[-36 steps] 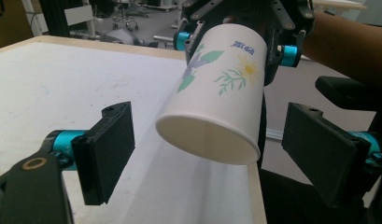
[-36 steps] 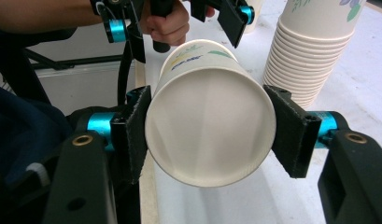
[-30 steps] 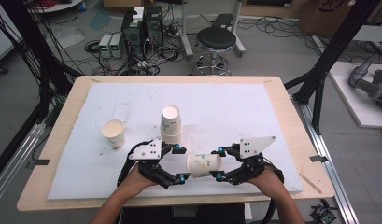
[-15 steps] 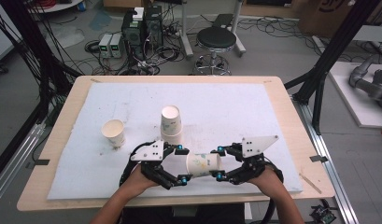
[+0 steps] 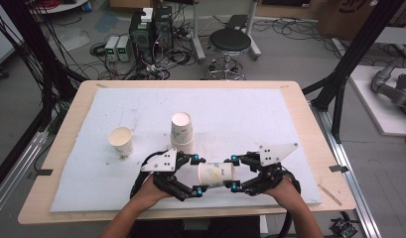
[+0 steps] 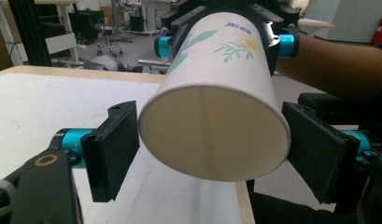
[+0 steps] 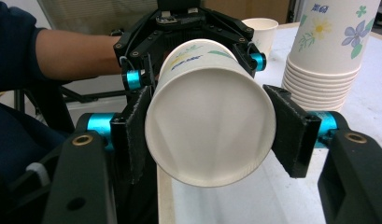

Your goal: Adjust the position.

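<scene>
Paper cup (image 5: 215, 174) is held on its side, clear of the tabletop (image 5: 290, 89) at its near edge, spanning the gap between both tongs. Right tongs (image 5: 234, 173) are clamped on the narrower end, pads pressed on both sides of the wall. Left tongs (image 5: 196, 174) have just been closing with the wider end between the pads. The pads sit right at the rim, but contact cannot be confirmed. The cup is judged very light, thin-walled and easily crushed or ovalled. Its surface is smooth but not slippery against the pads. The rolled rim and the base ring are taken as the stiffest zones, so grip is best placed there with minimal squeeze, mid-wall avoided. A stack of cups (image 5: 182, 131) and a single cup (image 5: 120, 140) stand farther back, well apart from the held one.
</scene>
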`<control>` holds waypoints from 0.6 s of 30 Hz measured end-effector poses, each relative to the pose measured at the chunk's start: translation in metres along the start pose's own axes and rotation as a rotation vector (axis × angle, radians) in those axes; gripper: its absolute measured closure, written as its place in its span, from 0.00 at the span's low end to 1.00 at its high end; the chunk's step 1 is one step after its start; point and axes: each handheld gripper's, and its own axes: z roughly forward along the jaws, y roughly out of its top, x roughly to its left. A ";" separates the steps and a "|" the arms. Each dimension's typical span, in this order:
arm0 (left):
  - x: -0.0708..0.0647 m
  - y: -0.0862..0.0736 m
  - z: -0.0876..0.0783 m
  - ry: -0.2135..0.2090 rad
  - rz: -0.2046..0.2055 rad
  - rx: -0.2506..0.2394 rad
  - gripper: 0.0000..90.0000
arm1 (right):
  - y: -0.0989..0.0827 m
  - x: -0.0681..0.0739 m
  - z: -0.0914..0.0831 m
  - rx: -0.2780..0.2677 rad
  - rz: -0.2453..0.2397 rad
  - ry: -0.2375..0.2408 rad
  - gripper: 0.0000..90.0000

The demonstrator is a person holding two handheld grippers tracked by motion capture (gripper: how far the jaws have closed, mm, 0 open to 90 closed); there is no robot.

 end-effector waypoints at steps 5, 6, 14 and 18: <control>0.000 0.001 0.001 -0.001 0.009 -0.004 0.27 | -0.004 -0.003 -0.002 -0.036 0.030 0.021 0.42; 0.001 0.001 0.001 -0.003 0.010 -0.004 0.28 | -0.004 -0.004 -0.002 -0.037 0.038 0.021 0.42; 0.000 0.004 -0.003 -0.007 0.014 -0.007 0.33 | -0.006 -0.005 -0.001 -0.025 0.042 0.031 0.42; -0.001 0.007 -0.004 -0.006 0.011 0.012 0.36 | -0.006 -0.004 0.000 -0.013 0.038 0.035 0.42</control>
